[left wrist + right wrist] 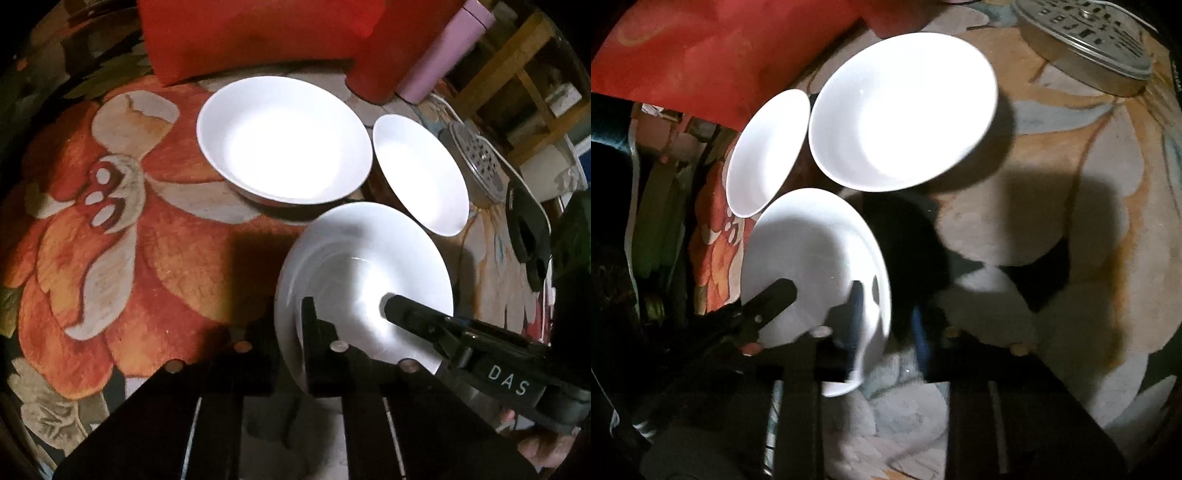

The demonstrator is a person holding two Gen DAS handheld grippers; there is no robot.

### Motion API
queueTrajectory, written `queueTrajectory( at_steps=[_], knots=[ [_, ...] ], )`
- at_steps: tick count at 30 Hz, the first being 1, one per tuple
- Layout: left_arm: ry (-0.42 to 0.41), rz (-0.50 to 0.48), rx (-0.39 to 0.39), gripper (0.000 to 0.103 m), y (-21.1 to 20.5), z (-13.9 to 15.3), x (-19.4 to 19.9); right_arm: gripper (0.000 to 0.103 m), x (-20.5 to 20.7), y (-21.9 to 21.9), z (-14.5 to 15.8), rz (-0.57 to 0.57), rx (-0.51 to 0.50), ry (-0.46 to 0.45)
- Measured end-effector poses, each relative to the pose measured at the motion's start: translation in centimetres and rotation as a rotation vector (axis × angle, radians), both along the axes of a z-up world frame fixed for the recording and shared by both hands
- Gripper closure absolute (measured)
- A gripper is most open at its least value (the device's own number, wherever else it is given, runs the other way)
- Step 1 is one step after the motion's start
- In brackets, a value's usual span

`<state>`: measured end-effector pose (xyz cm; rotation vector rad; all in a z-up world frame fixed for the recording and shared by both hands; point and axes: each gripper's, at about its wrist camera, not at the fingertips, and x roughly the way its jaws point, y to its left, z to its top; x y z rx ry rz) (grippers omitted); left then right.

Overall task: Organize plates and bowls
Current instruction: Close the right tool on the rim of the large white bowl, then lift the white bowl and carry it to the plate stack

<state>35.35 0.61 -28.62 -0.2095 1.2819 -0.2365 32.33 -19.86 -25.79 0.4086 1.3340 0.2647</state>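
Both grippers pinching the near white plate [364,266] by opposite rims.

Left gripper [291,328] is straddling the rim at 7 o'clock, right gripper [886,314] at 4 o'clock, probably sharing the load for stacking. Wide bowl [284,140] at 11 o'clock, smaller bowl [421,173] at 1 o'clock, both on the floral cloth [122,229]. Plate's underside is hidden; right fingers are showing blurred.

1. My left gripper [291,325] covers the near rim of the nearest bowl [369,251], so I cannot judge its hold.
2. The red cushion [258,33] and pink container [447,48] are cut off at the top edge.
3. The right wrist view is blurred around my right gripper [886,314].
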Motion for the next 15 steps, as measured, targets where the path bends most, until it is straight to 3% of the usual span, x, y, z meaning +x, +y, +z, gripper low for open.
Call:
queueTrajectory(
  at_steps=[15],
  knots=[
    [-0.077, -0.083, -0.017, 0.093, -1.1, 3.4, -5.4, 0.093, -4.1, -1.2, 2.8, 0.118, -0.076, -0.036]
  ],
)
